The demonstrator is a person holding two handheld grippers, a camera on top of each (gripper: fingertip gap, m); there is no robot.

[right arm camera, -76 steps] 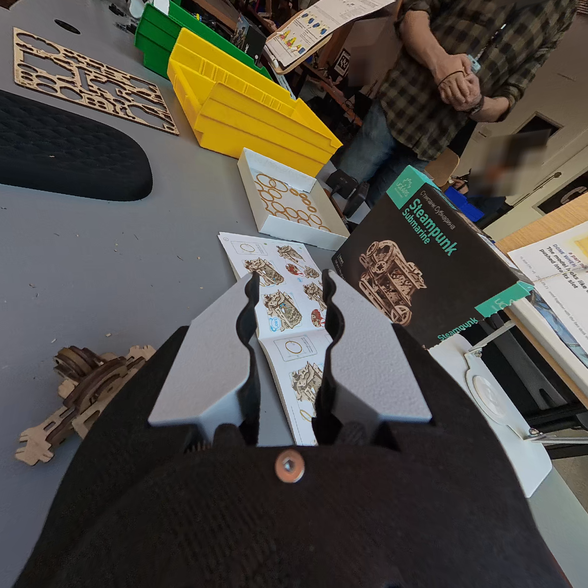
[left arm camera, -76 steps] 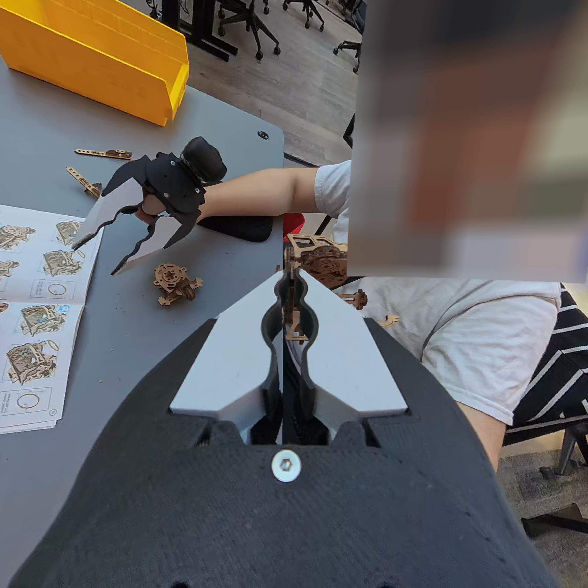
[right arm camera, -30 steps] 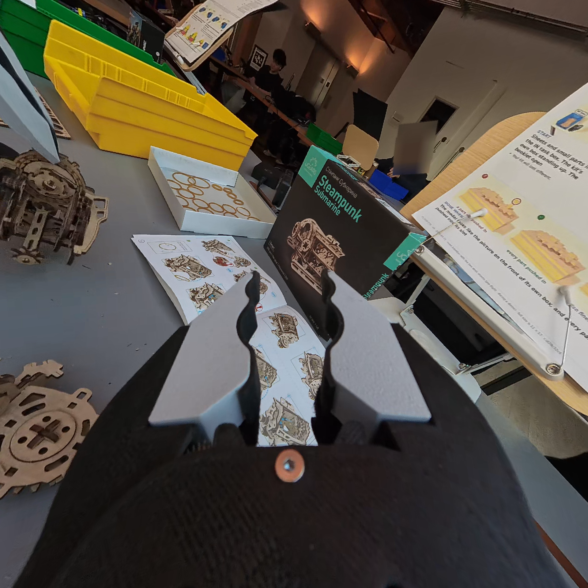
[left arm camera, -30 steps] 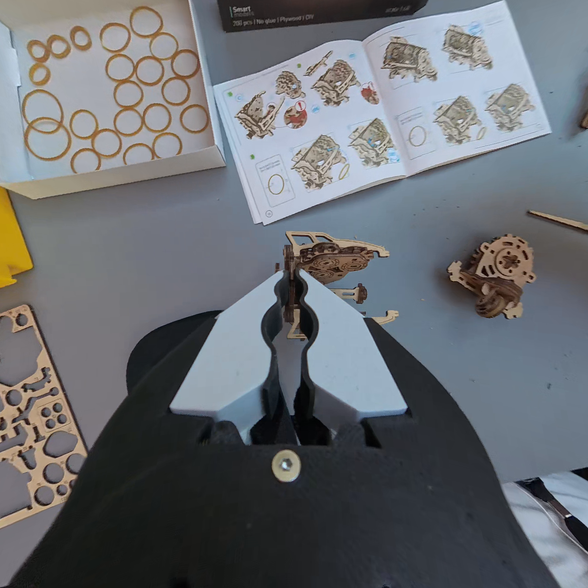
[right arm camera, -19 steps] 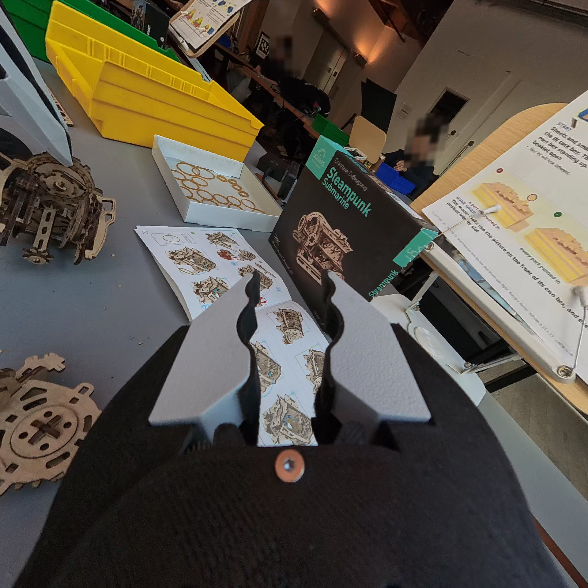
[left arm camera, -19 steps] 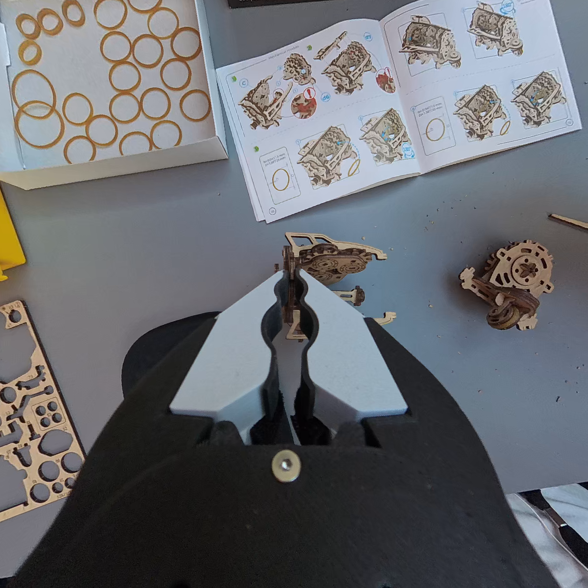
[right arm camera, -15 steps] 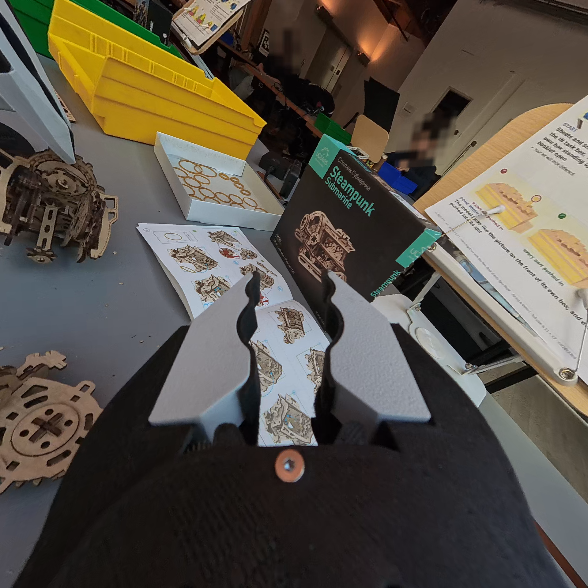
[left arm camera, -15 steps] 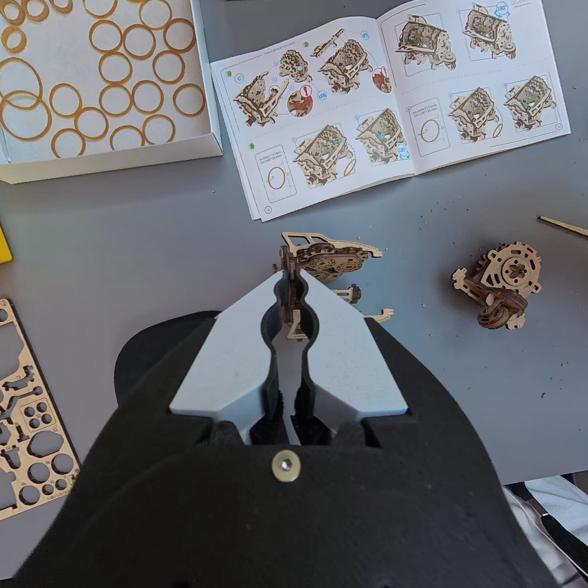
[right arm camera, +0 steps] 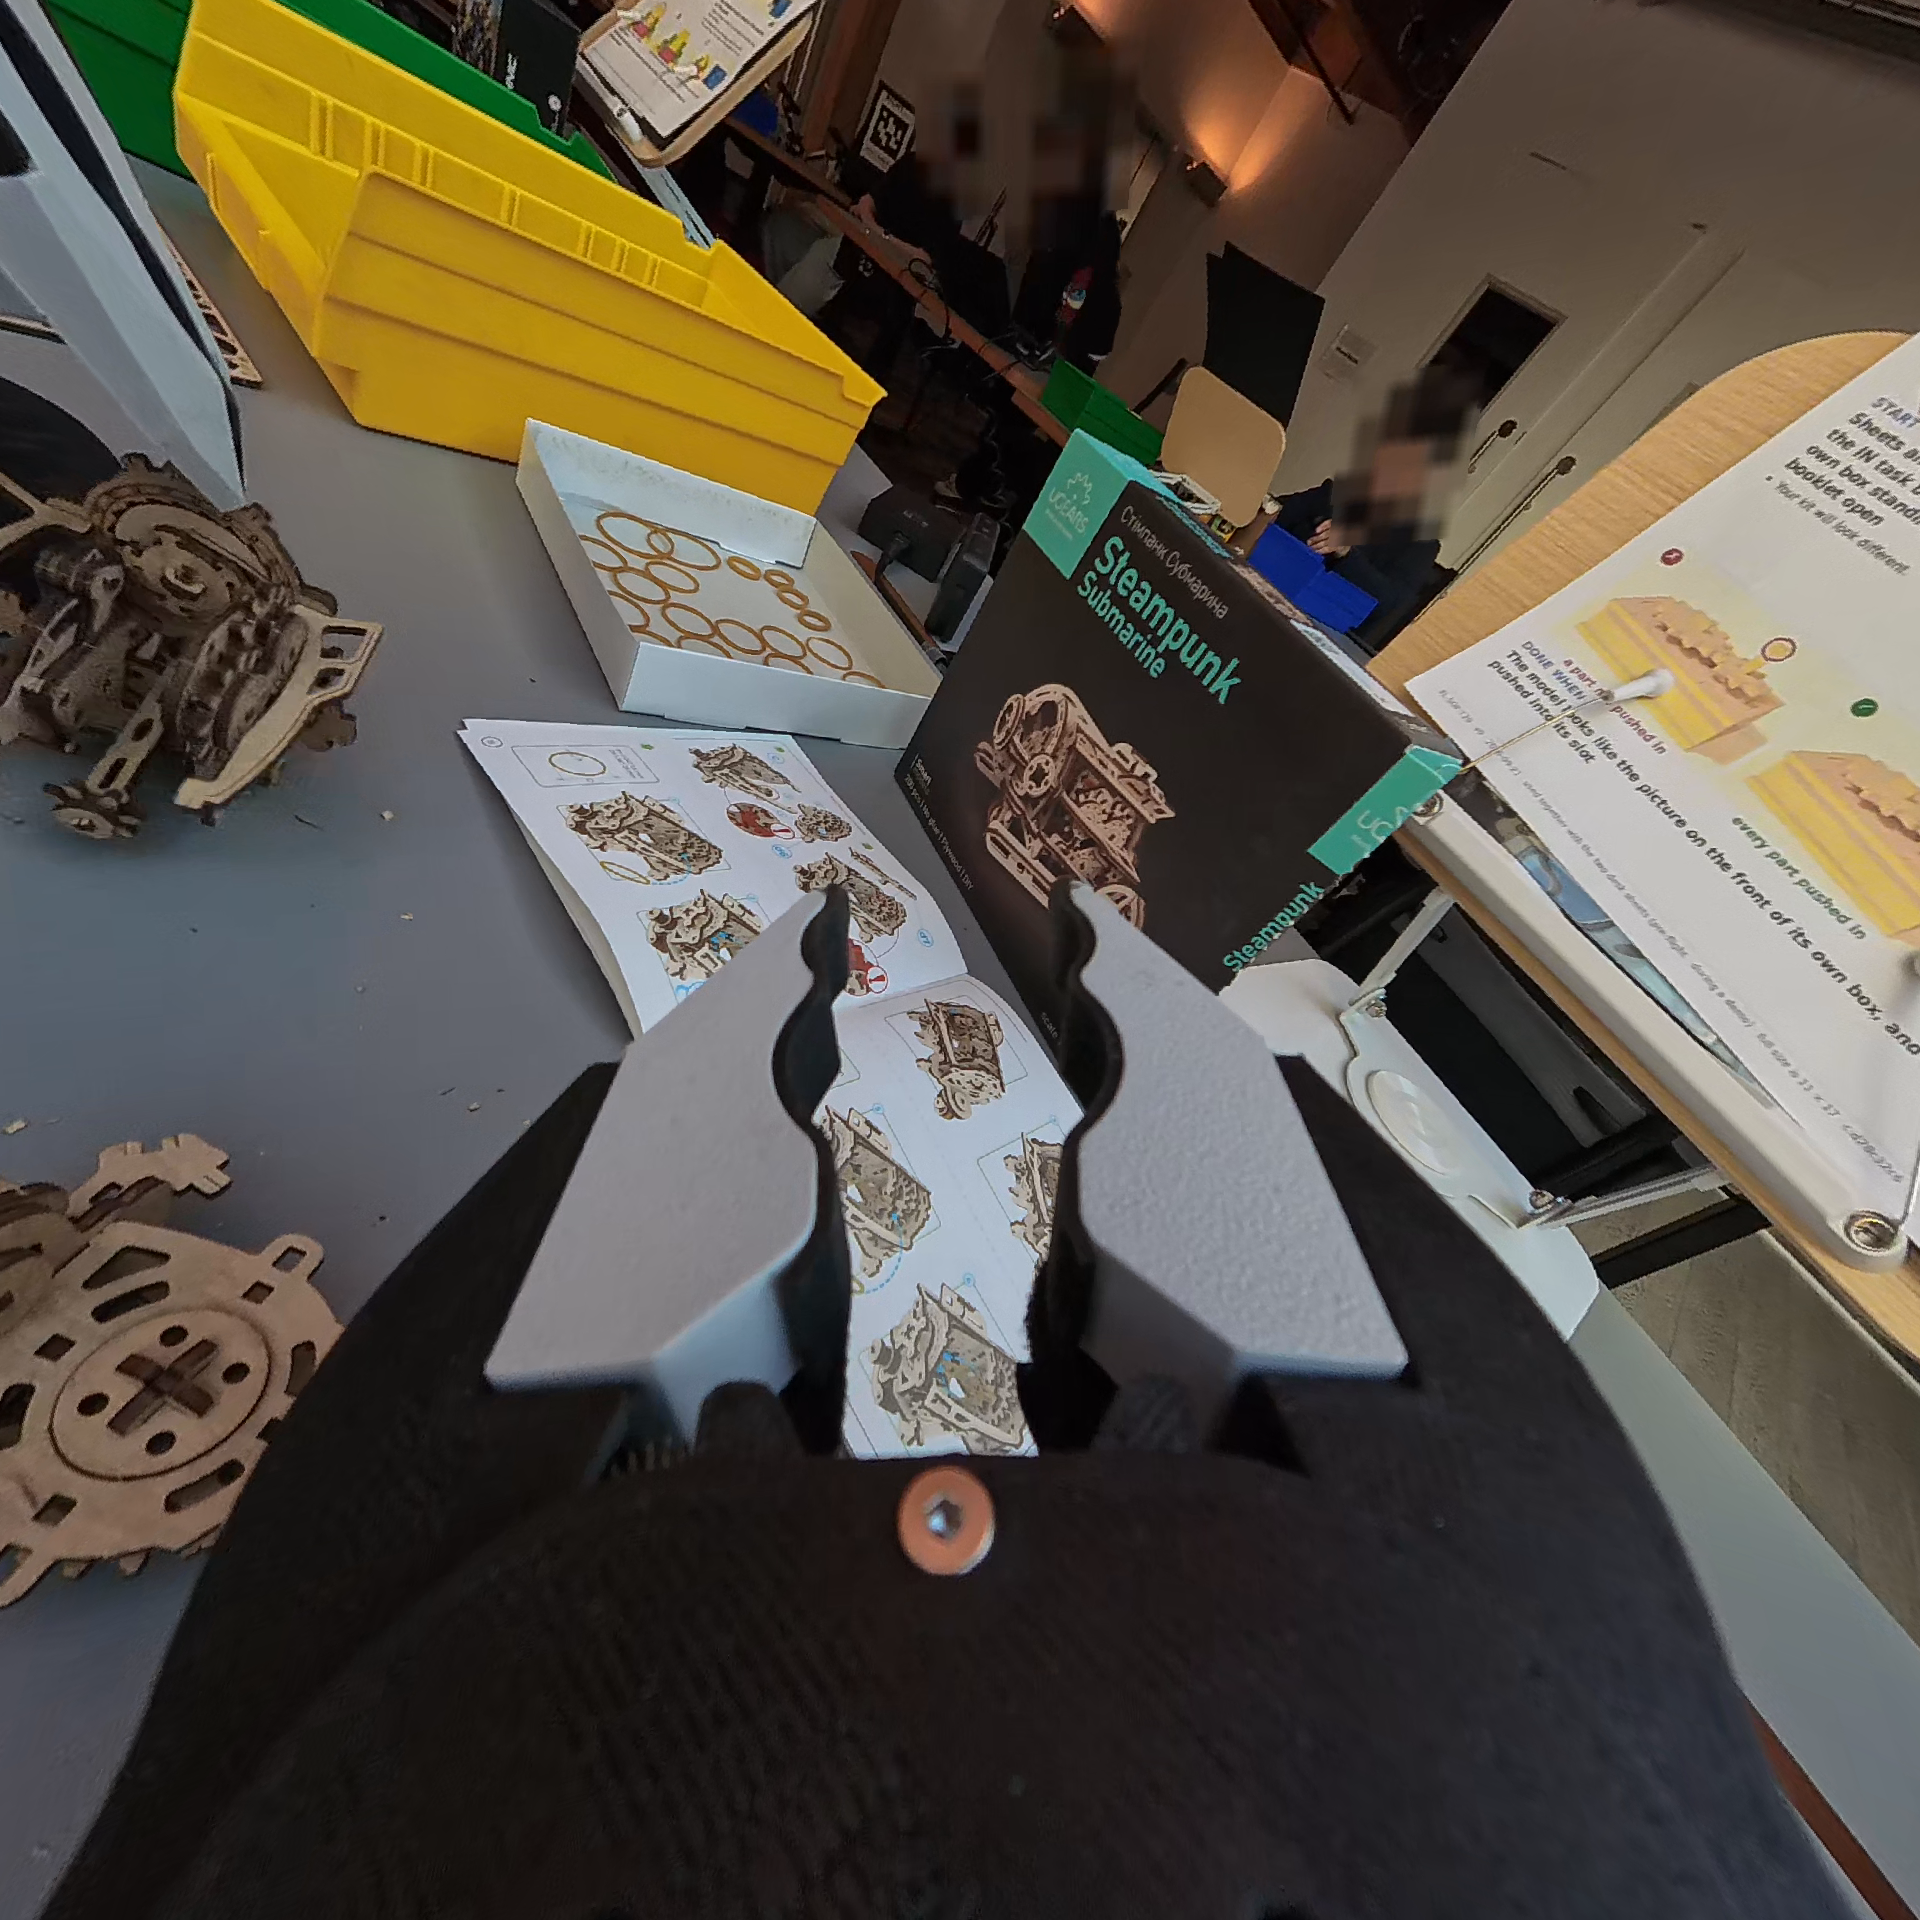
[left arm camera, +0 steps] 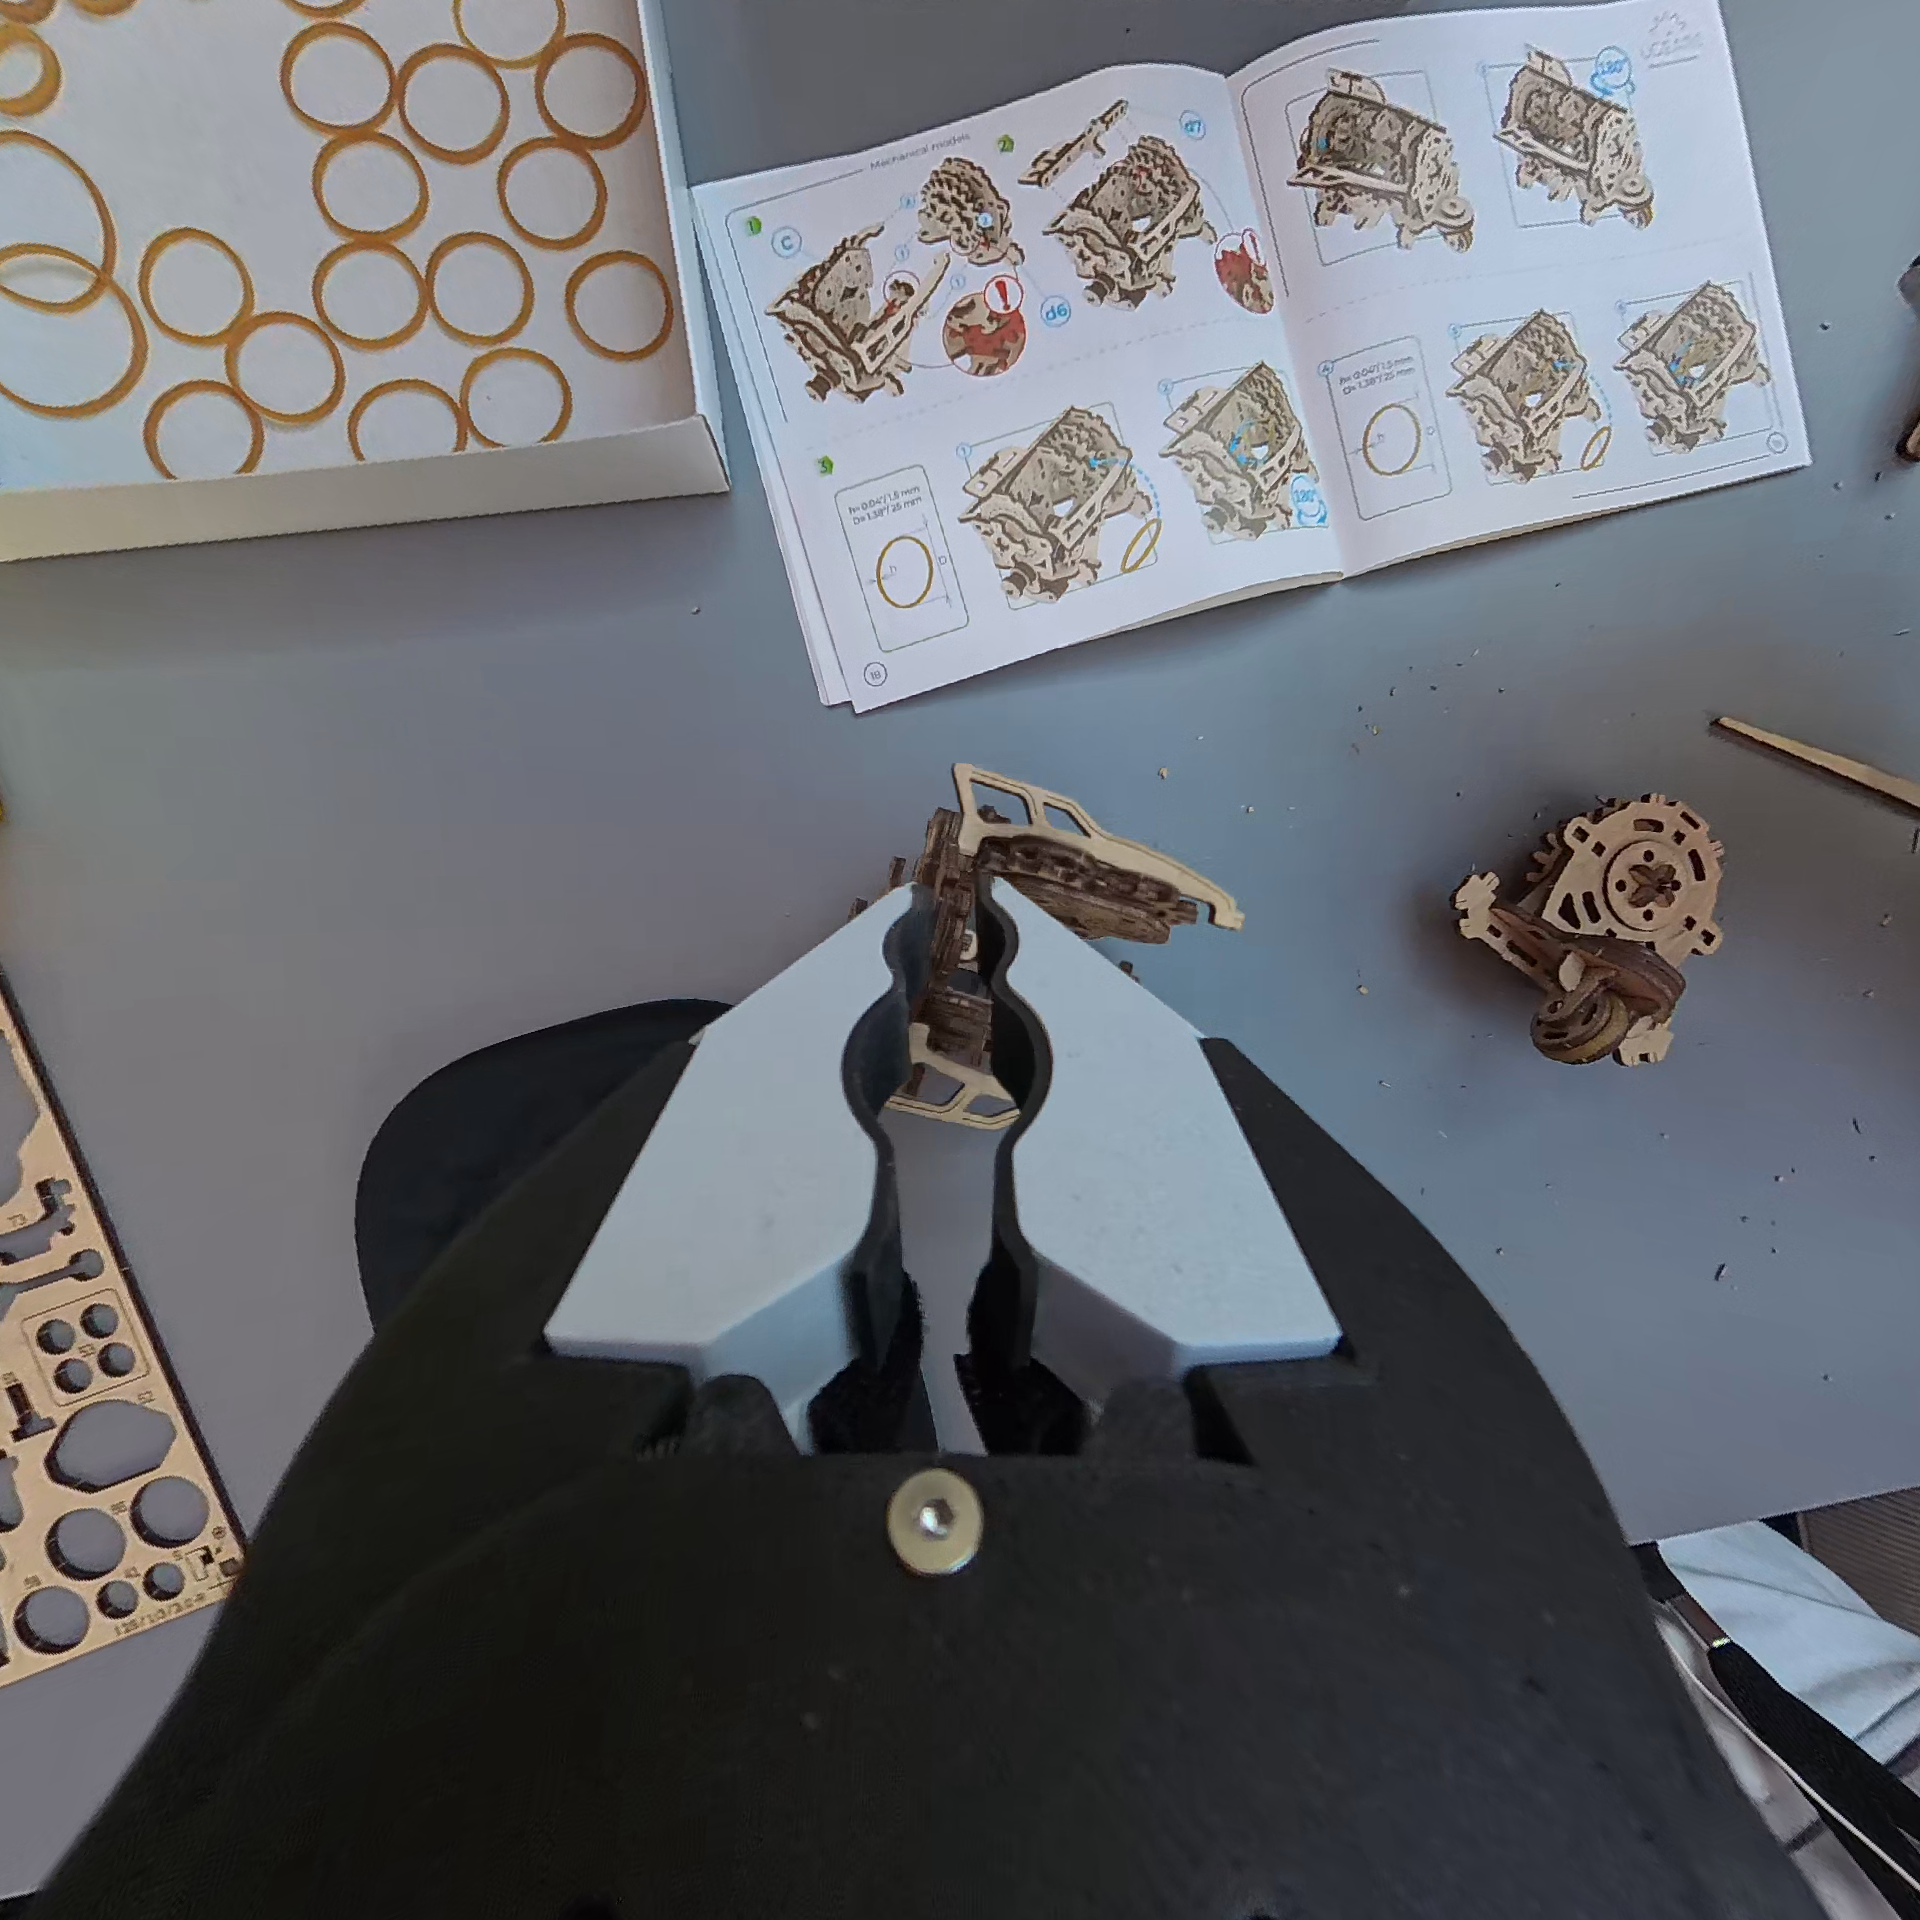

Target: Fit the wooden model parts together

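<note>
My left gripper (left arm camera: 956,899) is shut on the wooden model assembly (left arm camera: 1081,873), a dark geared block with a pale frame that sticks out to the right, low over the grey table (left arm camera: 364,779). The same assembly (right arm camera: 166,634) shows at the left of the right wrist view, under the left gripper's finger (right arm camera: 104,312). A second wooden subassembly with a round slotted disc (left arm camera: 1590,935) lies on the table to the right, and also shows in the right wrist view (right arm camera: 135,1371). My right gripper (right arm camera: 951,899) is open and empty above the booklet.
An open instruction booklet (left arm camera: 1247,343) lies beyond the model. A white tray of rubber bands (left arm camera: 312,260) is at the back left, a punched plywood sheet (left arm camera: 73,1403) at the left, a thin wooden stick (left arm camera: 1818,748) at the right. A black kit box (right arm camera: 1143,748), yellow bins (right arm camera: 520,270) and a clipboard stand (right arm camera: 1714,727) stand behind. My right fingertips sit around 20 centimeters from my left ones.
My left gripper has moved forward towards the booklet with the assembly in it, and the assembly has tilted. My right gripper has shifted a little and stays open.
</note>
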